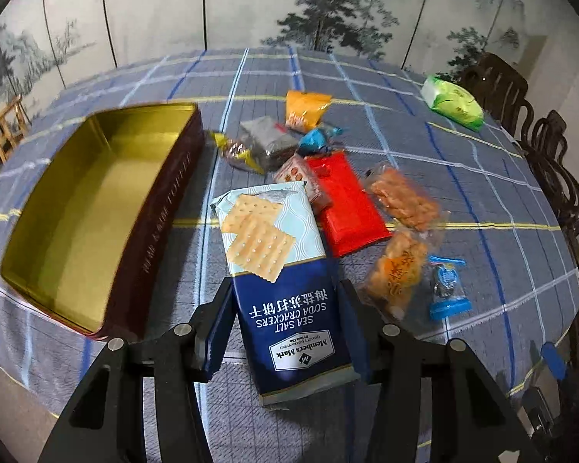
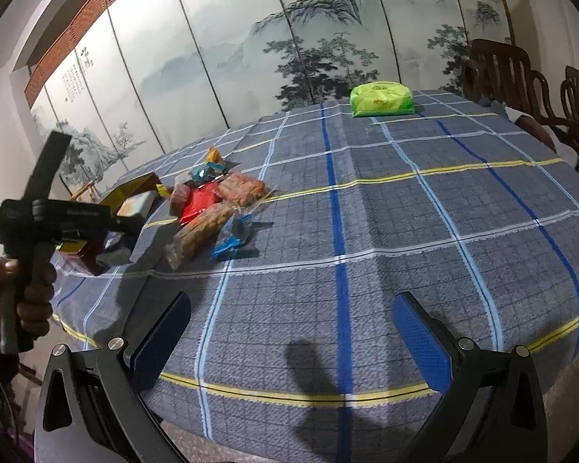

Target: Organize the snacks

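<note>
Left tongs [image 1: 285, 308] clamp the navy end of a soda cracker packet [image 1: 278, 254], held above the checked cloth of the bench [image 1: 463, 177]. Right tongs [image 2: 289, 332] stand wide apart with nothing between them, over bare cloth. Left of the packet lies an open gold-lined tin [image 1: 96, 212]; beyond it, a cluster of small snack packets [image 1: 343, 200]. Farthest, a green pack [image 1: 453, 102] sits well apart.

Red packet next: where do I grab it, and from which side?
Take the red packet by its near, lower end, across the narrow width, coming in from the near right. It lies flat and long; that end is bare, while its far end is crowded by a small pink packet and blue candy.
</note>
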### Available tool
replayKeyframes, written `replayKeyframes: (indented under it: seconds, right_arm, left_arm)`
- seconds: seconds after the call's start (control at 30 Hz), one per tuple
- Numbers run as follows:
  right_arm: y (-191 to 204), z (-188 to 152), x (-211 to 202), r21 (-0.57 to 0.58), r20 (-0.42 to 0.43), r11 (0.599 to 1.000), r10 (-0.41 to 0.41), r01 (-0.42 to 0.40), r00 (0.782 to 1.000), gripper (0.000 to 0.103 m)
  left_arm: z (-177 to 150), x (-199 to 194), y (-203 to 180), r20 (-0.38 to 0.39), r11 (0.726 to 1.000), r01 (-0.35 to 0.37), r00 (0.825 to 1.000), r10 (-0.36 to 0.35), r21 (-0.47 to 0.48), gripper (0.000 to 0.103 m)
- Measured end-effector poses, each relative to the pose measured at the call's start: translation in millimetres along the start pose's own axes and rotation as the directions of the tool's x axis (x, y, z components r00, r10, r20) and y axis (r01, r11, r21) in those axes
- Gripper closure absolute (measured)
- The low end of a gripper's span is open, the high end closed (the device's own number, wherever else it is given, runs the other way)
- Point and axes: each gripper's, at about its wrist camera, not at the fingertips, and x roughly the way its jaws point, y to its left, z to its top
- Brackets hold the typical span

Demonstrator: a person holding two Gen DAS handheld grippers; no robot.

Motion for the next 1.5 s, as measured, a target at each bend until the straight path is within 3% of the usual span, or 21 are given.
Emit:
replayKeyframes:
  seconds: [0.5, 0.93, 1.03, 1.07, 1.17, 1.4, 1.5]
  right_arm:
    - [17.2, 1.5, 1.5, -0.034, -0.021, 0.999, 0.0, 0.0, 1.0, 0.0]
    - [30.5, 1.2, 6.1, -0.076, -0.061, 0.997, -0.021, 0.017, 0.998, 0.0]
    - [34.3, 2.2, 7.3, -0.087, -0.069, 0.996, -0.027, 0.021, 0.997, 0.0]
    - [35.2, 2.5, 7.0, -0.092, -0.072, 0.996, -0.028, 0.021, 0.997, 0.0]
    - [39.5, 6.7, 7.6, -0.115, -0.074, 0.993, -0.035, 0.026, 0.997, 0.0]
    - [39.6, 23.2, 8.4, -0.105, -0.064, 0.994, -0.04, 0.033, 0.997, 0.0]
    - [39.1, 27.0, 10.4, -0.099, -0.07, 0.995, -0.038, 0.031, 0.997, 0.0]
  left_arm:
    - [5.0, -29.4, 7.0, 0.08, 0.999, -0.039, 0.996, 0.038, 0.013, 0.056]
    - [23.2, -34.7, 45.8, 0.115, 0.993, -0.116, 0.987, 0.112, 0.026, 0.056]
    - [27.6, -30.5, 59.3, 0.112, 0.99, -0.137, 0.985, 0.132, 0.032, 0.065]
    - [30.0, -28.6, 64.4, 0.109, 0.989, -0.147, 0.984, 0.143, 0.033, 0.089]
    - [40.7, -16.3, 85.6, 0.062, 0.992, -0.128, 0.99, 0.126, 0.021, 0.092]
    - [63.6, 13.5, 129.7, 0.052, 0.979, -0.205, 0.978, 0.204, 0.011, 0.097]
    - [56.1, -2.4, 131.1, 0.069, 0.992, -0.123, 0.99, 0.123, -0.007, 0.097]
